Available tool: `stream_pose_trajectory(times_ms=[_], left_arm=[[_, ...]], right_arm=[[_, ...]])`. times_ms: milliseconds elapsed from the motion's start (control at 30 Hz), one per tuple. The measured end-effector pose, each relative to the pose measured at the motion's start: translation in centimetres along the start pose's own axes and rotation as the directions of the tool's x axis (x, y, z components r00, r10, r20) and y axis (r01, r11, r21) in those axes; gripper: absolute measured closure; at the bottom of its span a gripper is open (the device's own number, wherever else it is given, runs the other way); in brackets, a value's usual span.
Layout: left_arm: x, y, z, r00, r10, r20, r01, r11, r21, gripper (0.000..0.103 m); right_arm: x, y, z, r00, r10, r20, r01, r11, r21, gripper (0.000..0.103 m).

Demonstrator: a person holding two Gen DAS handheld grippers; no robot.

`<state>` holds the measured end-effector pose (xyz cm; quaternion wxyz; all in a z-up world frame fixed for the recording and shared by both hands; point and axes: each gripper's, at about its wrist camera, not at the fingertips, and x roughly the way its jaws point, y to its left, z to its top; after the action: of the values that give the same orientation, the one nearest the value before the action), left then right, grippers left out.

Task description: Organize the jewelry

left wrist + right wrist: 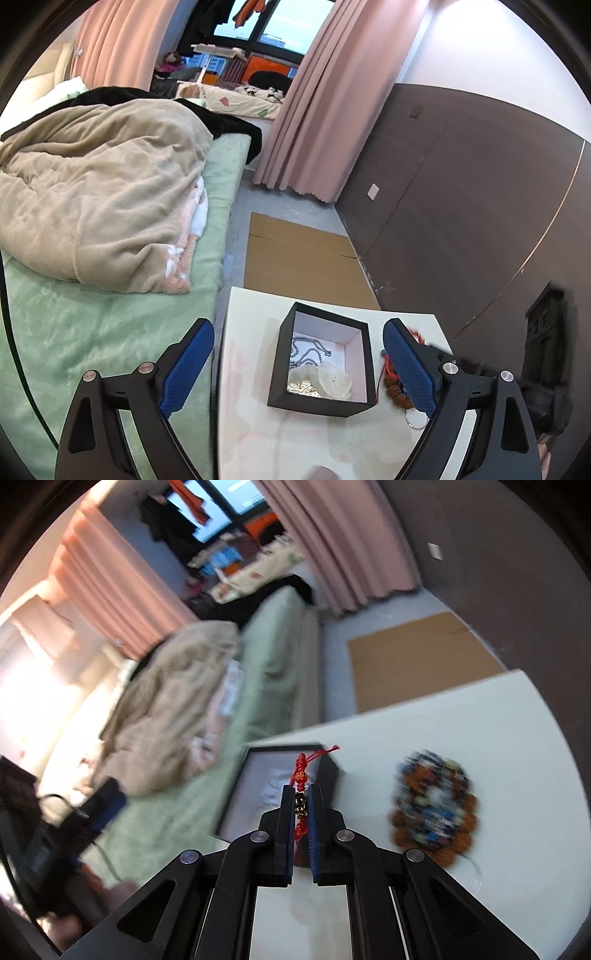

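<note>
A black box (320,363) with a pale lining stands on the white table (255,413). It holds a silver chain (308,350), a gold piece (303,387) and a clear round piece (338,380). My left gripper (299,365) is open, its blue fingers on either side of the box. My right gripper (300,799) is shut on a red cord bracelet (301,777) with gold beads, held above the box's (258,775) near edge. A brown and blue bead bracelet (436,808) lies on the table to the right of the box; it also shows in the left wrist view (395,387).
A bed with a green sheet (92,332) and a beige blanket (99,199) lies left of the table. Flat cardboard (299,254) lies on the floor beyond it. A dark wall panel (461,206) runs along the right. Pink curtains (325,96) hang at the back.
</note>
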<state>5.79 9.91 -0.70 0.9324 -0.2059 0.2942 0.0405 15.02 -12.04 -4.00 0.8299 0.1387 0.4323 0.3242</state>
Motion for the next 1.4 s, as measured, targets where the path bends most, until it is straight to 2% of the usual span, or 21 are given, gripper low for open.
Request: stream_pose_trajectory(times_ms=[67, 133, 167, 200, 233, 400, 533, 633, 767, 1033, 1100, 1200, 1267, 1400], left_arm=[[-0.1, 0.1, -0.1, 1.000, 0.006, -0.003, -0.006, 1.000, 0.000, 0.010], [-0.2, 0.4, -0.3, 1.000, 0.012, -0.005, -0.012, 1.000, -0.002, 0.010], [-0.3, 0.6, -0.3, 1.000, 0.018, -0.003, -0.018, 1.000, -0.004, 0.010], [-0.4, 0.7, -0.3, 1.000, 0.023, -0.003, -0.023, 1.000, -0.007, 0.010], [-0.4, 0.9, -0.4, 1.000, 0.027, -0.003, -0.027, 1.000, -0.011, 0.010], [-0.6, 1.0, -0.4, 1.000, 0.030, -0.001, -0.030, 0.999, -0.011, 0.010], [-0.4, -0.4, -0.5, 1.000, 0.011, -0.006, -0.010, 1.000, 0.021, 0.010], [0.0, -2.9, -0.9, 1.000, 0.018, -0.011, -0.016, 0.995, 0.100, 0.010], [1.2, -5.9, -1.4, 0.998, -0.014, -0.056, 0.023, 0.986, 0.167, 0.010], [3.5, -10.1, -1.4, 0.992, -0.026, -0.124, 0.051, 0.979, 0.200, 0.010], [4.0, -11.5, -1.4, 0.991, -0.015, -0.136, 0.047, 0.970, 0.237, 0.014], [5.2, -13.4, -1.6, 0.983, -0.010, -0.182, 0.061, 0.959, 0.276, 0.024], [6.3, -14.4, -1.8, 0.976, 0.011, -0.217, 0.057, 0.951, 0.302, 0.035], [8.0, -16.0, -2.2, 0.964, 0.036, -0.262, 0.059, 0.937, 0.345, 0.040]], right_arm=[[0.8, 1.4, 0.4, 0.998, 0.062, 0.002, -0.062, 0.998, -0.015, 0.095], [2.0, 2.1, 0.7, 0.996, 0.084, -0.023, -0.085, 0.996, -0.025, 0.092], [2.7, 2.1, 0.7, 0.996, 0.060, -0.058, -0.062, 0.998, -0.027, 0.076], [3.0, 1.9, 0.8, 0.996, 0.042, -0.073, -0.044, 0.999, -0.022, 0.056], [2.8, 1.3, 0.6, 0.998, 0.020, -0.065, -0.021, 1.000, -0.008, 0.052], [-0.3, -1.2, 0.5, 1.000, -0.009, -0.018, 0.009, 0.999, 0.032, 0.052], [-3.1, -3.9, 0.3, 0.996, -0.088, 0.013, 0.087, 0.994, 0.069, 0.046], [-3.6, -5.9, 0.1, 0.991, -0.136, -0.017, 0.137, 0.984, 0.117, 0.046], [-3.9, -8.1, 0.2, 0.978, -0.201, -0.058, 0.207, 0.967, 0.146, 0.046], [-4.8, -11.2, 0.4, 0.975, -0.200, -0.097, 0.218, 0.949, 0.229, 0.046], [-4.8, -11.9, 0.2, 0.974, -0.198, -0.112, 0.220, 0.942, 0.254, 0.046], [-4.7, -12.9, 0.1, 0.970, -0.203, -0.135, 0.235, 0.927, 0.293, 0.046], [-4.5, -13.9, -0.1, 0.969, -0.195, -0.155, 0.237, 0.913, 0.331, 0.046], [-4.3, -15.2, 0.0, 0.969, -0.177, -0.173, 0.230, 0.899, 0.372, 0.046]])
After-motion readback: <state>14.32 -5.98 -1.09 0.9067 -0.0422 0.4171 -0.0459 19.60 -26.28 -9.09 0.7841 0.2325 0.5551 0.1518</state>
